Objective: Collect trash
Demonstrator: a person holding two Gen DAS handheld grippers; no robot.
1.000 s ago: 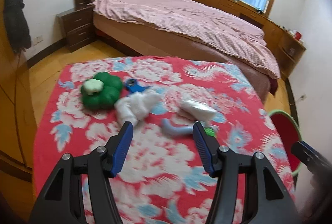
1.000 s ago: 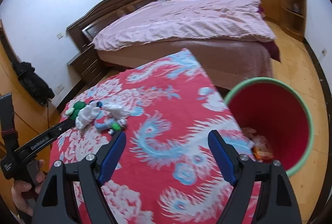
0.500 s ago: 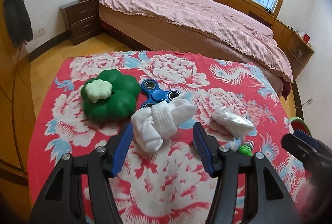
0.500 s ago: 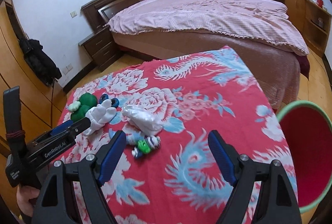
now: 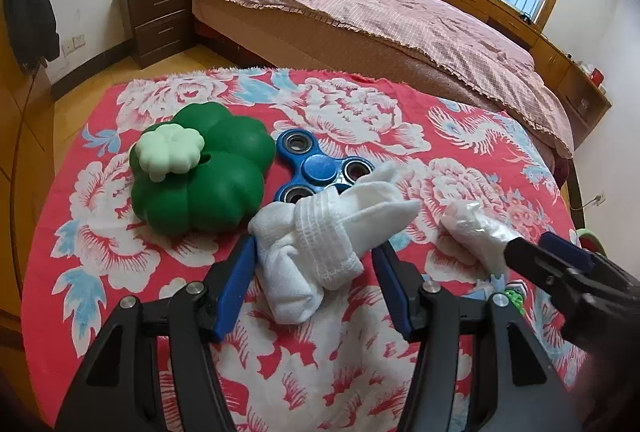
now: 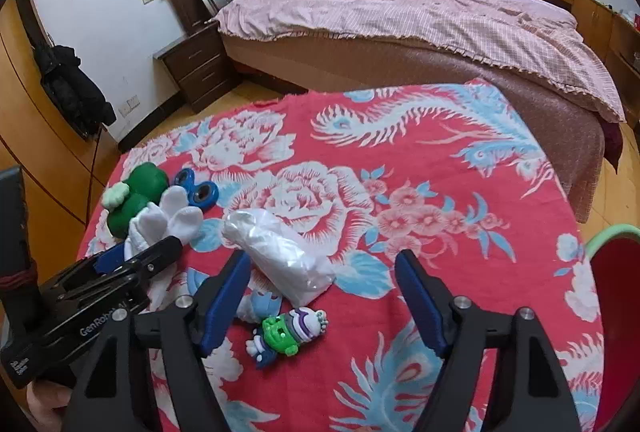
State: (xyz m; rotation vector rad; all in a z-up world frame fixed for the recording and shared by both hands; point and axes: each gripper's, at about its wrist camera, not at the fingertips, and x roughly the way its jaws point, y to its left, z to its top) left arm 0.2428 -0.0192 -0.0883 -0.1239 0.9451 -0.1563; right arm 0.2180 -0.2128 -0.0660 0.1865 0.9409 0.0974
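Observation:
A rolled white sock [image 5: 324, 232] lies on the red flowered cloth [image 5: 120, 272]. My left gripper [image 5: 316, 280] is open, its jaws on either side of the sock's near end. A crumpled clear plastic bag [image 6: 280, 252] lies to the right of the sock. My right gripper [image 6: 324, 296] is open, with the bag's near end between its jaws. The bag also shows in the left wrist view [image 5: 476, 232]. A red bin with a green rim [image 6: 616, 296] stands at the table's right edge.
A green clover-shaped toy [image 5: 200, 175] and a blue fidget spinner [image 5: 320, 167] lie behind the sock. A small green and purple toy figure [image 6: 288, 332] lies under my right gripper. A bed [image 6: 400, 15] and a nightstand [image 6: 196, 67] stand beyond the table.
Both grippers moved forward and left over the table. The left now straddles the sock. The right swung away from the bin to the plastic bag.

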